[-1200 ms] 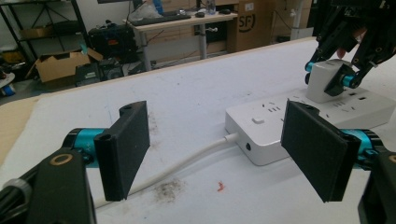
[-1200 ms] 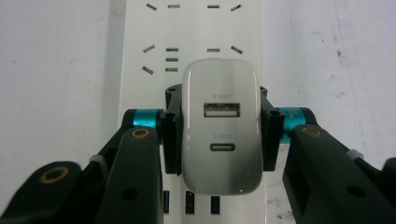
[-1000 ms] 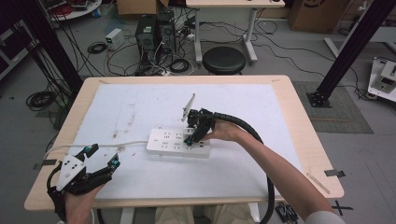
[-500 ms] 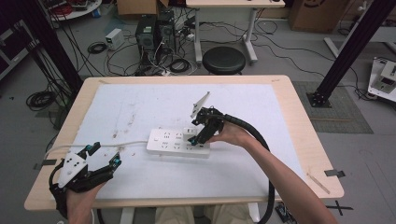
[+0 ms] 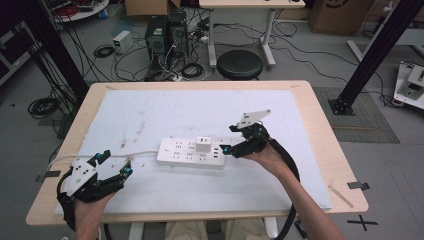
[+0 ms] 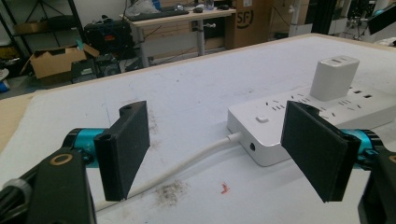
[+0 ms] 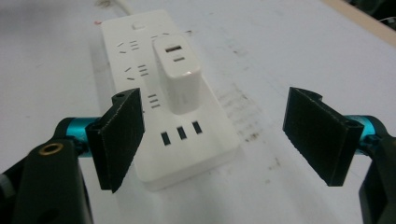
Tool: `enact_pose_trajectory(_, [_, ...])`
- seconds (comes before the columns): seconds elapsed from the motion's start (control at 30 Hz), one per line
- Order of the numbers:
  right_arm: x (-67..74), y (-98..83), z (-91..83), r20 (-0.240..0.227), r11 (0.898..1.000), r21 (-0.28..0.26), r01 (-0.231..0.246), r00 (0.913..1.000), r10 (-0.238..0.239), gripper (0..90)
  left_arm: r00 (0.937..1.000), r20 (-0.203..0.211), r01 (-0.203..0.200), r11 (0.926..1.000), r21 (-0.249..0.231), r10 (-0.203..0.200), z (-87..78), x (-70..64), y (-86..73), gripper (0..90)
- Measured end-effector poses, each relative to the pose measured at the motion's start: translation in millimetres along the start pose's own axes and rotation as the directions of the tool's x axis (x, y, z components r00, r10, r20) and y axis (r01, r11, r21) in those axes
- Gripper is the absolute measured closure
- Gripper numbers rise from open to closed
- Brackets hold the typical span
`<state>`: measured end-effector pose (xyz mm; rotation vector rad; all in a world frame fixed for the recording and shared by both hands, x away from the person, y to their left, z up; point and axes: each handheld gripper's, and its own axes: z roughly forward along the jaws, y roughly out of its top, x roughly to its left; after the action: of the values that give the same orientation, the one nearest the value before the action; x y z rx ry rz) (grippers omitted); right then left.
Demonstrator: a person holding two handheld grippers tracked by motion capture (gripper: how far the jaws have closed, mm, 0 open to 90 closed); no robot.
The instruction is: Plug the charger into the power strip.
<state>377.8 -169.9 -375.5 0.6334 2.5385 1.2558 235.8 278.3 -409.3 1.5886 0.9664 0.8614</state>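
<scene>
Charger (image 5: pixel 203 144) sits plugged in the power strip (image 5: pixel 190 154) mid-desk (image 5: pixel 320 130). My right hand-held gripper (image 5: pixel 226 149), jaws just opened and empty, hangs at the strip's right end; left hand-held gripper (image 5: pixel 116 163) apart, empty, near-left.

White power strip (image 5: pixel 191 153) lies flat mid-bench on the white mat, cord (image 5: pixel 135 154) running off left. White charger (image 5: pixel 203 144) is plugged in upright near its middle, USB ports facing up.
</scene>
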Motion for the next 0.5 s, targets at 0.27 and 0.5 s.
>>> enact_pose_trajectory(0.27, [10.0,-37.2,-31.5,0.125,0.987,-0.146,-0.07,0.9882,0.088,21.3,1.0,0.001,0.002,1.0,0.005,-0.002,4.8,1.2,1.5,23.8])
enact_pose_trajectory(0.5, [15.9,-68.5,-57.4,0.237,0.95,-0.281,-0.139,0.9487,0.209,21.3,1.0,-0.006,0.008,0.9999,0.007,-0.008,6.3,4.3,1.9,23.8])
